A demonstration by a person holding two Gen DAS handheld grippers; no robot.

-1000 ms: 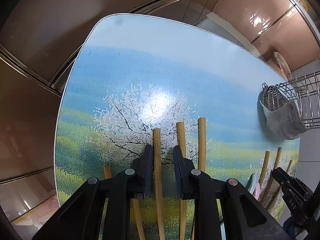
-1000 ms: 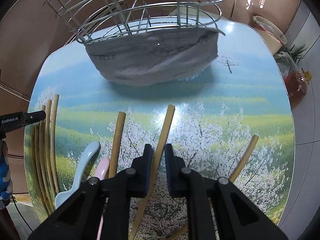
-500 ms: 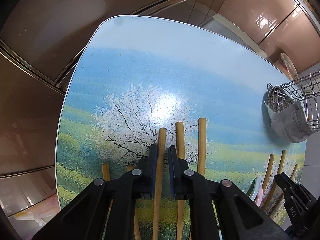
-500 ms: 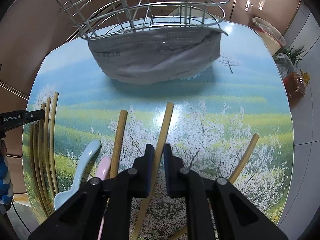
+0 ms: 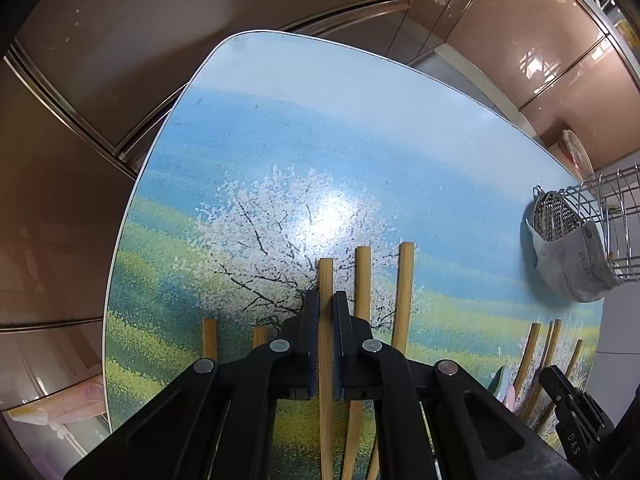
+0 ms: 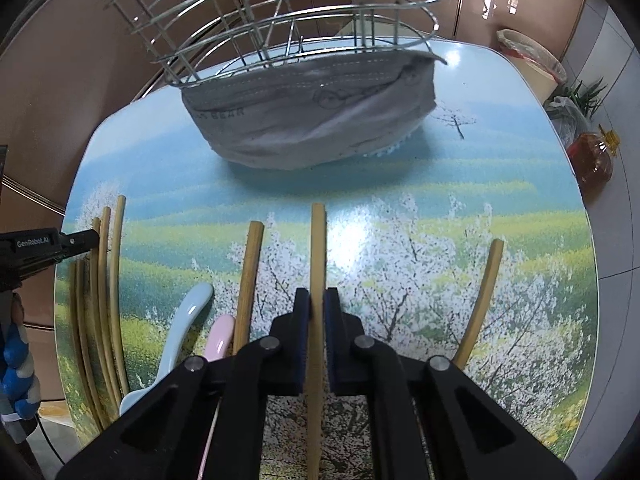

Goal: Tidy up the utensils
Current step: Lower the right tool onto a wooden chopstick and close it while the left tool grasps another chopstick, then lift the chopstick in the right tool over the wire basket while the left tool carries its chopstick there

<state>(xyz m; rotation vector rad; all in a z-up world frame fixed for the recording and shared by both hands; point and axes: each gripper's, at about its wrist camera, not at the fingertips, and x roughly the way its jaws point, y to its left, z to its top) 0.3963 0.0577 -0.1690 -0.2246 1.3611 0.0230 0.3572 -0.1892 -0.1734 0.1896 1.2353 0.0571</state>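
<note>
A: Jaws? 
B: My left gripper [image 5: 326, 312] is clamped on one chopstick [image 5: 325, 276]; my right gripper [image 6: 316, 312] is clamped on another chopstick [image 6: 318, 240]. Both sticks are short of the rack [image 6: 280, 28], which stands across the table [image 5: 280, 128]. I'd lift each straight up and keep it level, clear of its neighbours. 
A: Change? 
B: A second ago both pairs stood apart; they have just been closing onto the sticks.
</note>
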